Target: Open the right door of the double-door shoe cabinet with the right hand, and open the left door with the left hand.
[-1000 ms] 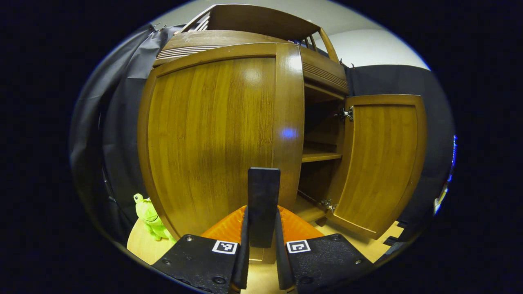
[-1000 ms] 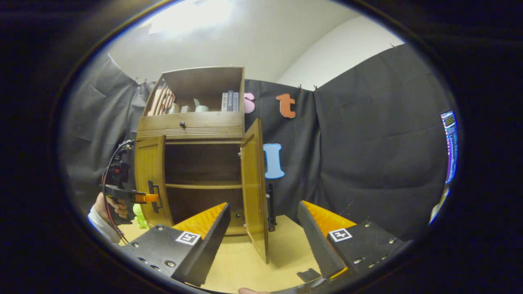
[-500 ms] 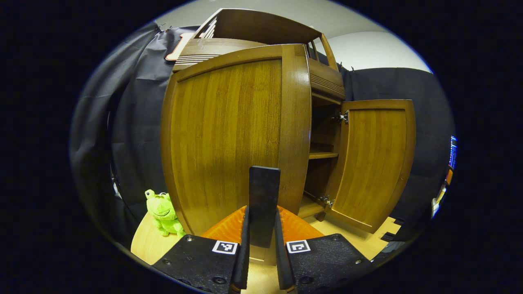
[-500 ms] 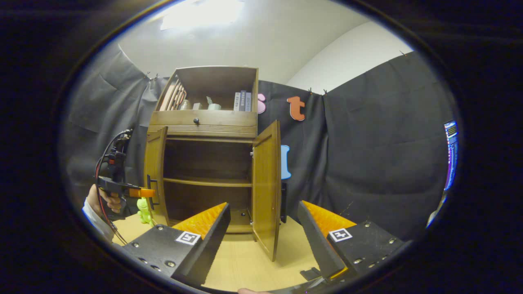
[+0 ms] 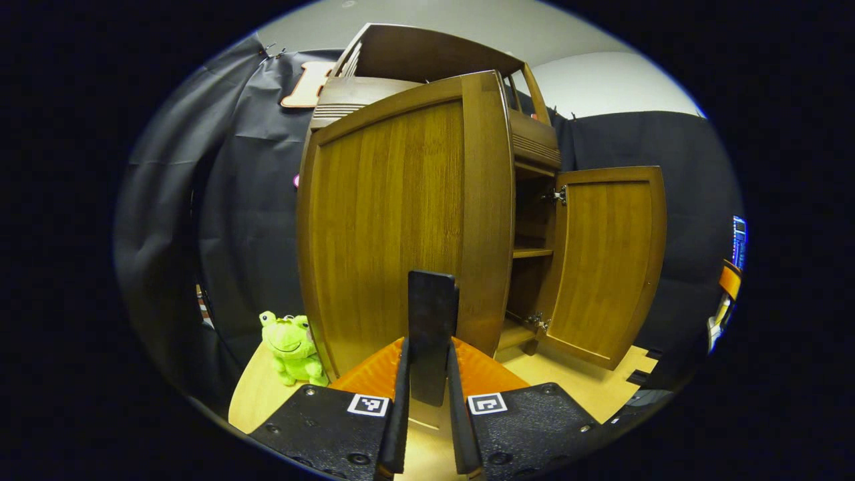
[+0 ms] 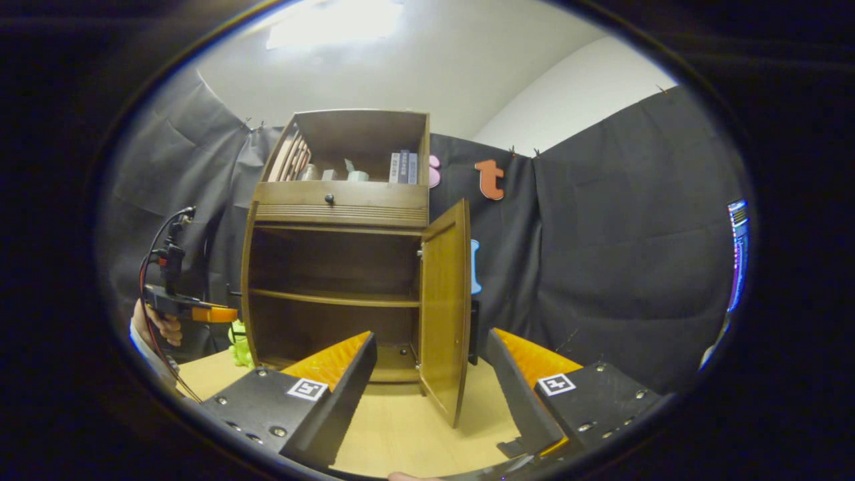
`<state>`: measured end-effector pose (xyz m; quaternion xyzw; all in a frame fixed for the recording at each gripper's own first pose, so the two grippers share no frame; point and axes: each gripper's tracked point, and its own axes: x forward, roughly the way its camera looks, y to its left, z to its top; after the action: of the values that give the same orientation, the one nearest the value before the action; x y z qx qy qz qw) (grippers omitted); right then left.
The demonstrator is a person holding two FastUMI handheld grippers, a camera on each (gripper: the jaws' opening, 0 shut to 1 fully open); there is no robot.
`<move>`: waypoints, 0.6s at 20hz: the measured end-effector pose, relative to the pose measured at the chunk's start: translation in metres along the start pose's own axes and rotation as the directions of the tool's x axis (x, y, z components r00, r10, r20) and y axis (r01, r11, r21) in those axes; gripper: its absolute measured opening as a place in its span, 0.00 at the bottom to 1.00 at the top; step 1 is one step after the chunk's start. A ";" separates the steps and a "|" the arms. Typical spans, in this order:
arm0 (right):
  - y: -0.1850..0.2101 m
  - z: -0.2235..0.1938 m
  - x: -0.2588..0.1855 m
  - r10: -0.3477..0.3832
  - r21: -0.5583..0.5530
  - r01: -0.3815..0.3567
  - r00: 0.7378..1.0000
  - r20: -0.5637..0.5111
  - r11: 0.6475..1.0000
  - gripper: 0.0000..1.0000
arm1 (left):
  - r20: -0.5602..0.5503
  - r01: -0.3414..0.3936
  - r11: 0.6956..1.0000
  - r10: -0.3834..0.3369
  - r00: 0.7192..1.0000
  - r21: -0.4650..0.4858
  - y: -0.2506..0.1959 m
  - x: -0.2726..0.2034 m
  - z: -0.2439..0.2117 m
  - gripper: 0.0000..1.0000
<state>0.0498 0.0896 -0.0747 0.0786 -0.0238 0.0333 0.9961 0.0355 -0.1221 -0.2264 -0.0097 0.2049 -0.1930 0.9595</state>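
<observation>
The wooden shoe cabinet (image 6: 340, 200) stands with both doors swung out and its inner shelf (image 6: 334, 298) bare. In the left gripper view the left door (image 5: 394, 220) looms close, and my left gripper (image 5: 429, 354) is shut on its black bar handle (image 5: 432, 300). The right door (image 5: 604, 257) hangs open beyond it. In the right gripper view the left door (image 6: 246, 287) appears edge-on, with the left gripper (image 6: 200, 312) and a hand (image 6: 157, 327) beside it. My right gripper (image 6: 431, 347) is open and holds nothing, back from the right door (image 6: 446, 307).
A green frog plush (image 5: 290, 347) sits on the light wooden floor (image 6: 401, 434) left of the cabinet. Books (image 6: 403, 167) stand in the top shelf above a drawer knob (image 6: 328, 198). A lit screen (image 6: 738, 254) glows at the far right.
The left door has swung further outward with my left gripper holding its handle, and now appears edge-on in the right gripper view. The right gripper stays open.
</observation>
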 end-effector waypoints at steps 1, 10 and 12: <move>0.001 0.000 -0.001 0.001 0.005 -0.001 1.000 0.003 1.000 0.98 | 0.002 -0.002 1.000 0.002 1.000 -0.002 0.003 -0.004 -0.001 0.29; 0.032 -0.022 0.008 0.044 0.026 -0.043 0.999 -0.031 0.999 0.98 | 0.010 -0.030 1.000 0.030 0.999 0.000 0.030 -0.034 -0.004 0.24; 0.034 -0.022 0.008 0.043 0.030 -0.042 0.998 -0.036 0.999 0.94 | 0.005 -0.045 0.999 0.044 0.999 0.020 0.037 -0.036 -0.008 0.24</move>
<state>0.0566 0.1274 -0.0911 0.0919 -0.0066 0.0561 0.9942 0.0155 -0.0739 -0.2238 0.0040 0.2012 -0.1736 0.9640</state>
